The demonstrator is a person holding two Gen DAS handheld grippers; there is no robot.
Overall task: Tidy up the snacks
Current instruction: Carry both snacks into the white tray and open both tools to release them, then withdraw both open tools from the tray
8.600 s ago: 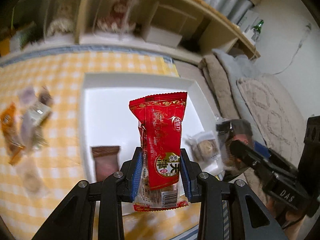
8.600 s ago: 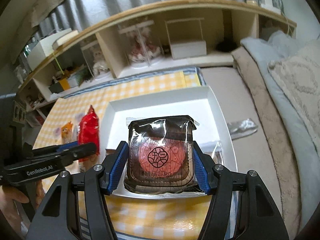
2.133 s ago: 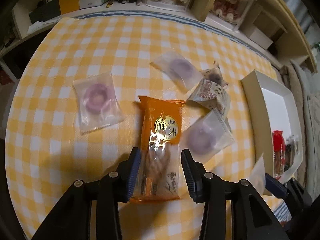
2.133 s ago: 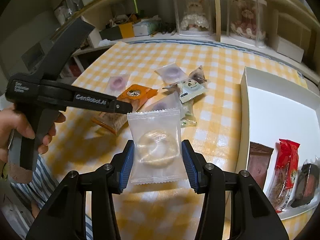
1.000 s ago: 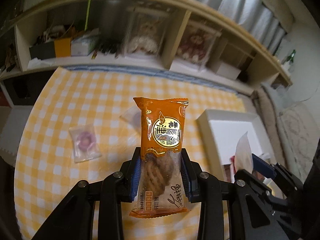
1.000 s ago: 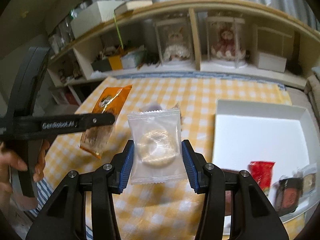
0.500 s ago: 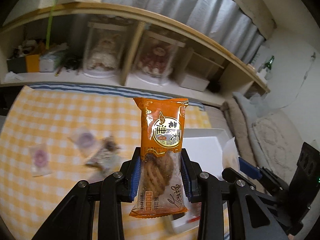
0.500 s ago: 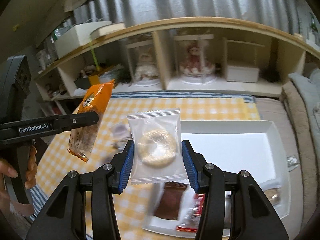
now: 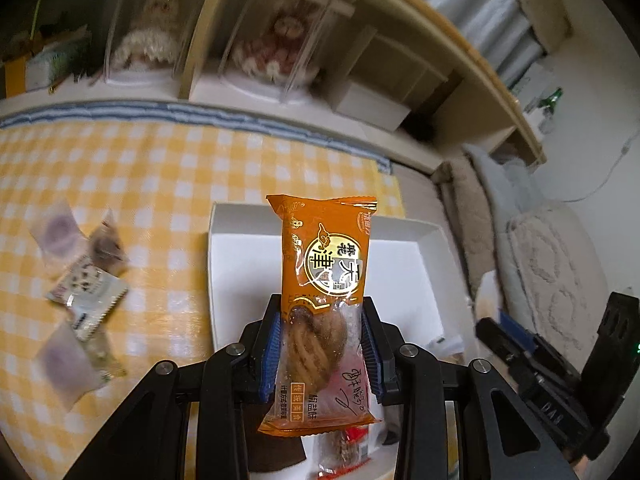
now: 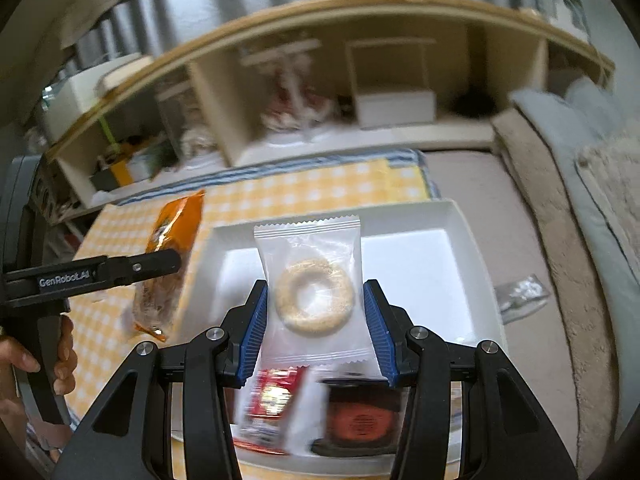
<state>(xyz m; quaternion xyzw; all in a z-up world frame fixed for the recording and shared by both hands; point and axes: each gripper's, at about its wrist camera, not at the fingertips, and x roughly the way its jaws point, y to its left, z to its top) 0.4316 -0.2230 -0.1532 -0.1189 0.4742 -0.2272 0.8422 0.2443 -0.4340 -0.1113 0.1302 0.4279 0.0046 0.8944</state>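
Carrying two snacks over the white tray (image 10: 460, 216): my left gripper (image 9: 322, 354) clamps the orange packet (image 9: 326, 280), my right gripper (image 10: 316, 320) the ring biscuit pouch (image 10: 312, 280). I should lower both onto bare floor, seemingly behind the blurred red packet (image 10: 272, 400).

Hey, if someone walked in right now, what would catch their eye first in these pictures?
Two snacks held up over the white tray: an orange packet clamped in the left tongs, and a clear ring-biscuit pack in the right tongs. Red and dark packets already lie at the tray's near end, with loose snacks on the yellow checked cloth.
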